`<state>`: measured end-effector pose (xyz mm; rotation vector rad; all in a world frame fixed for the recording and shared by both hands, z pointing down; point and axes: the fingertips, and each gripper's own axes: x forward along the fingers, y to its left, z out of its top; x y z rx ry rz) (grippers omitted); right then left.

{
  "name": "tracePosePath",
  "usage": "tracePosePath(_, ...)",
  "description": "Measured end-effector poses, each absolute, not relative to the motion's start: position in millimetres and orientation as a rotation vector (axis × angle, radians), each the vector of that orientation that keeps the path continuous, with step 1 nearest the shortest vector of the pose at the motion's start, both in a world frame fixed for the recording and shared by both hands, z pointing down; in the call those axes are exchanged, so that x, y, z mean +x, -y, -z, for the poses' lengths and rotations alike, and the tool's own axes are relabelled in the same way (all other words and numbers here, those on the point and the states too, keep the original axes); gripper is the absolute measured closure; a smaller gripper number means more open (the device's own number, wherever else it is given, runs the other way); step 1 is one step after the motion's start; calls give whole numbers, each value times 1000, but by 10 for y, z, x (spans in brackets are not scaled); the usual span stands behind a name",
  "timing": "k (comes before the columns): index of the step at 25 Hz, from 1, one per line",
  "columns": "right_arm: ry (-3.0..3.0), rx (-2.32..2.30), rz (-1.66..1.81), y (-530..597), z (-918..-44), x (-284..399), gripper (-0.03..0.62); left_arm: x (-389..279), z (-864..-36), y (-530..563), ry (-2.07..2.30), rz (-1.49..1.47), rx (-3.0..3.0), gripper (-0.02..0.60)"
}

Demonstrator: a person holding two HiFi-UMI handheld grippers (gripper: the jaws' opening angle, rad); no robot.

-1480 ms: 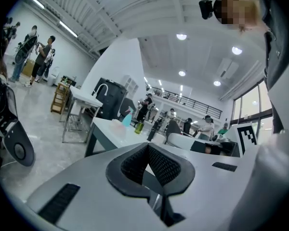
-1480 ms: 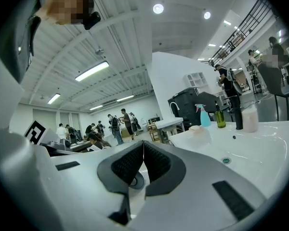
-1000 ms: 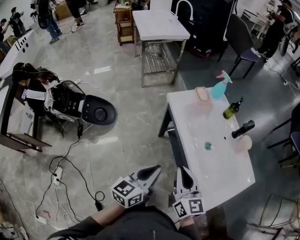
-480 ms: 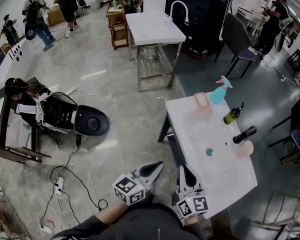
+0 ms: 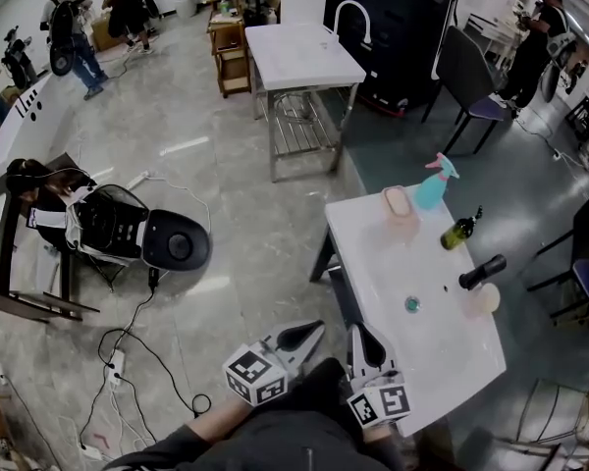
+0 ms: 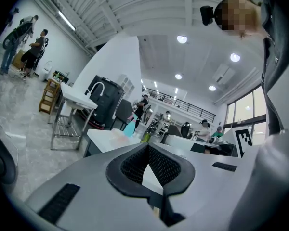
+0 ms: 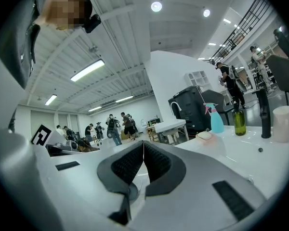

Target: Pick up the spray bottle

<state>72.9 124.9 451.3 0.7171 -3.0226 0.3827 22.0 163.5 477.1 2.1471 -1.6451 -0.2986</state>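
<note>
The spray bottle point(image 5: 433, 185), teal with a pink head, stands upright at the far end of the white table point(image 5: 434, 346). It also shows far off in the left gripper view as the spray bottle point(image 6: 130, 127) and in the right gripper view as the spray bottle point(image 7: 215, 119). My left gripper point(image 5: 314, 330) hangs shut and empty off the table's near left corner. My right gripper point(image 5: 356, 333) is beside it at the table's near edge, shut on nothing. In their own views the left gripper point(image 6: 147, 146) and the right gripper point(image 7: 143, 143) have their tips together. Both are far from the bottle.
On the table stand a pink dish point(image 5: 400, 202), a green glass bottle point(image 5: 458, 230), a black bottle point(image 5: 481, 271), a pale cup point(image 5: 484, 297) and a small teal piece point(image 5: 411, 305). A black machine point(image 5: 147, 232) and cables point(image 5: 128, 346) lie on the floor at left. A steel sink table point(image 5: 299, 55) stands beyond.
Both grippers have edged forward along the table's near end, still shut. The table and its things sit slightly lower and nearer in the head view.
</note>
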Motion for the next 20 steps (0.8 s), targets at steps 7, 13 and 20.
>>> tracePosePath(7, 3008, 716, -341, -1149, -4507, 775, 586, 177, -4817, -1592, 1674, 292, 2103, 575)
tracePosePath(13, 3031, 675, -336, -1039, -4457, 659, 586, 137, -4814, -1533, 1698, 295, 2091, 575)
tracePosePath(20, 3042, 625, -347, -938, -4499, 428, 586, -50, -4857, -1413, 1719, 275, 2086, 575)
